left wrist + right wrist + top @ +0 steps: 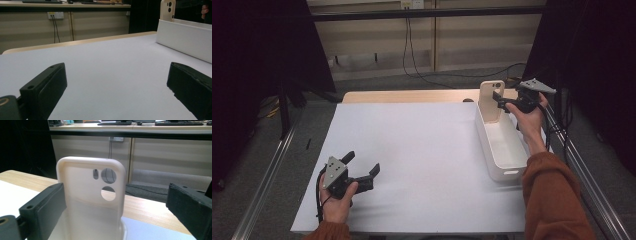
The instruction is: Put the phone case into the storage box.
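Right gripper (498, 100): jaws spread wide, the cream phone case (491, 100) between them in the right gripper view but pressed by neither pad. We note the case standing upright at the far end of the white bin (499, 150), leaning on its end wall. We judge it light, thin-walled and flexible, smooth enough to slip; best taken across its two long edges below the camera holes, gently, so the shell does not bow. Rounded corners, matte finish, three cut-outs near the top. Bin: long, rigid, glossy white plastic, slot handle at the near end. Left gripper (362, 169): jaws apart, holding nothing, resting low on the worktop (412, 150), which carries a smooth white sheet over pale wood.
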The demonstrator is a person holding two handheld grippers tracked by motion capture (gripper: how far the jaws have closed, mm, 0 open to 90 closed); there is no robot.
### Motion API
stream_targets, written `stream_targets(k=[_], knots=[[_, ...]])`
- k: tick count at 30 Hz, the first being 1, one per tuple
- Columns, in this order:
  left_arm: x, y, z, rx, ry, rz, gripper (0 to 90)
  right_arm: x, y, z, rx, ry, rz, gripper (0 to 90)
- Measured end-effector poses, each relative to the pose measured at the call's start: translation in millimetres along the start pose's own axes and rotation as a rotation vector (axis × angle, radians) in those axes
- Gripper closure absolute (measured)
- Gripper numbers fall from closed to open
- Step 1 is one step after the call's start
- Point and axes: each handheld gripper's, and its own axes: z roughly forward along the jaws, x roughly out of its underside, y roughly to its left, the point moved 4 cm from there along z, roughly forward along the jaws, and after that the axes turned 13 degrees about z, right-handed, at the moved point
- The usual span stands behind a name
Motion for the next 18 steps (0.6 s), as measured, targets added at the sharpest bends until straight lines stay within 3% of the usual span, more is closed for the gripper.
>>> stream_targets(k=[18], knots=[[-0.4,0.4,-2.1,0.002,-0.008,0.0,2.9,4.2,5.5,-15.6,0.001,-0.005,0.012,1.0]])
